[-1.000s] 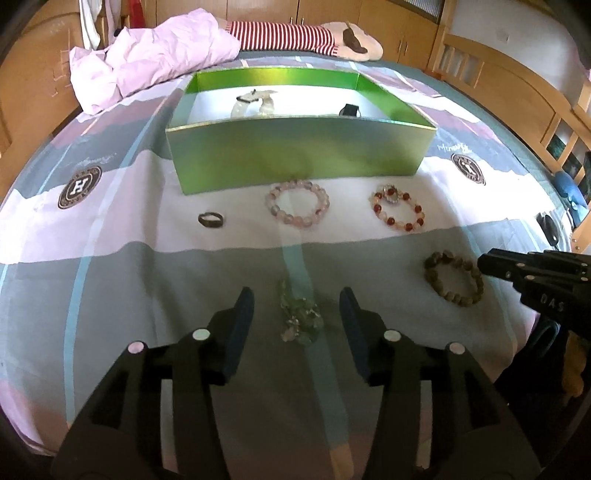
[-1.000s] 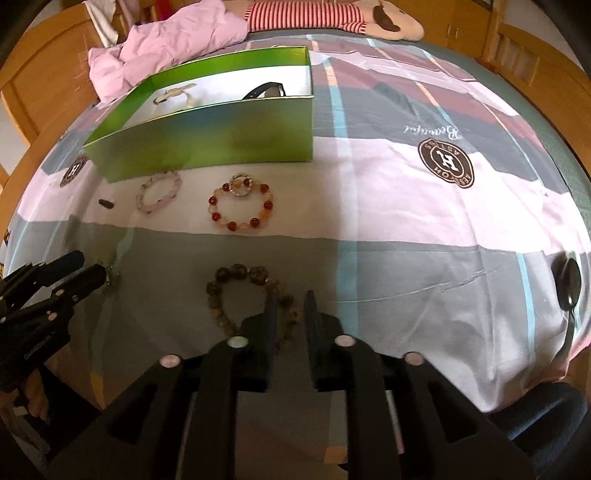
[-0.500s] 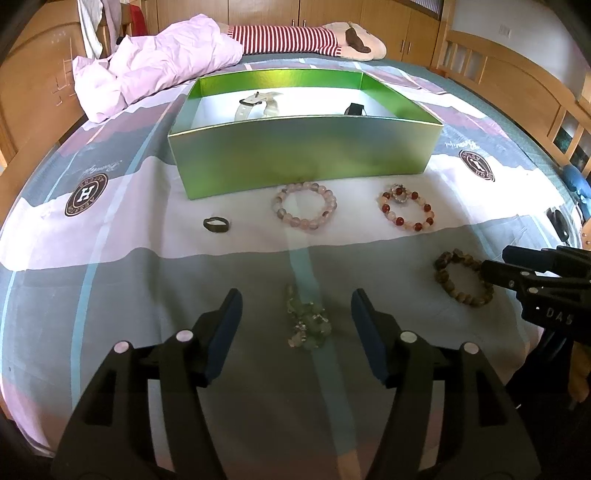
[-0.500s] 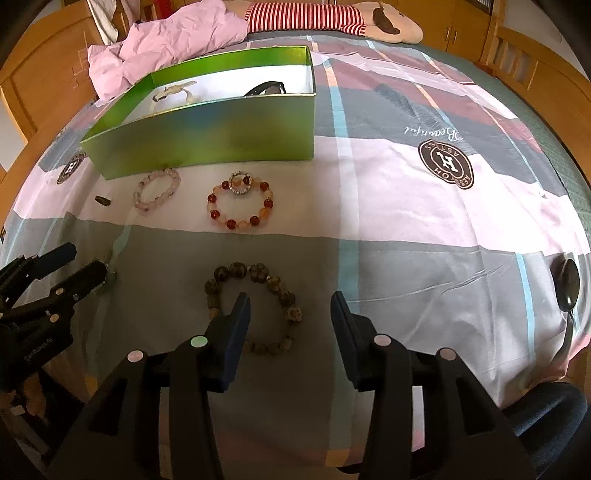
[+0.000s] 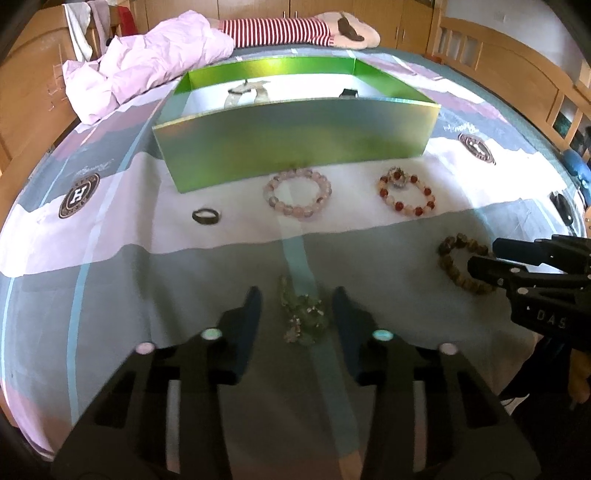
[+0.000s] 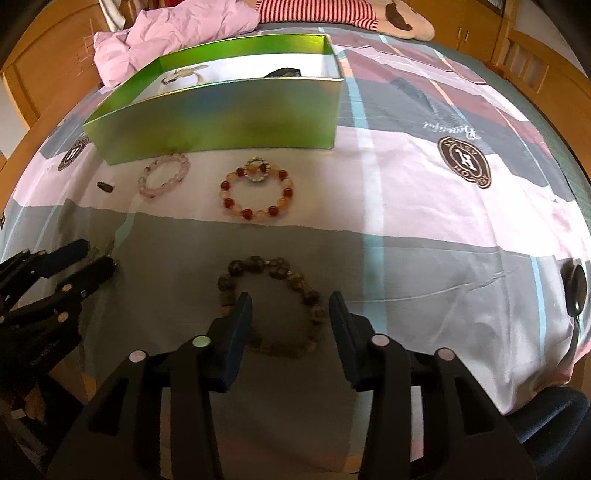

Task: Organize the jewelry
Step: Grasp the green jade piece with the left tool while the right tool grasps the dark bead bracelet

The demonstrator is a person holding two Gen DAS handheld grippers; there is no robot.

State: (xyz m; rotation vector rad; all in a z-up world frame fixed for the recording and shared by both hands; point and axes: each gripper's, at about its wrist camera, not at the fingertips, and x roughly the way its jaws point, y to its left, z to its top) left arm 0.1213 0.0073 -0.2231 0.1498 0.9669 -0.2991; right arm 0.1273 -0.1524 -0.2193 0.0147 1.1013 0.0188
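A green bead bracelet [image 5: 301, 314] lies on the bedspread between the fingers of my left gripper [image 5: 295, 295]. Those jaws are closing and their pads stay clear of the beads. My right gripper [image 6: 290, 299] hangs over a brown bead bracelet [image 6: 255, 263]. Its jaws are closing too, with the bracelet's right side between them and untouched. Farther back lie a pink bracelet [image 5: 295, 212], a red and white bracelet [image 5: 399, 206] and a dark ring [image 5: 206, 220]. Behind them stands the green box [image 5: 295, 147], holding a pale piece [image 5: 245, 90] and a black piece [image 5: 349, 93].
A crumpled pink duvet [image 5: 147, 70] and a striped pillow [image 5: 273, 31] lie beyond the box. Wooden bed rails [image 5: 517, 70] run along the right. A dark round object [image 6: 576, 288] sits at the bed's right edge. The left gripper [image 6: 96, 258] shows at the right wrist view's left side.
The left jaws widened, then narrowed around the green bracelet. The right jaws, nearly shut a second ago, now stand wider over the brown bracelet. Neither hand has shifted noticeably.
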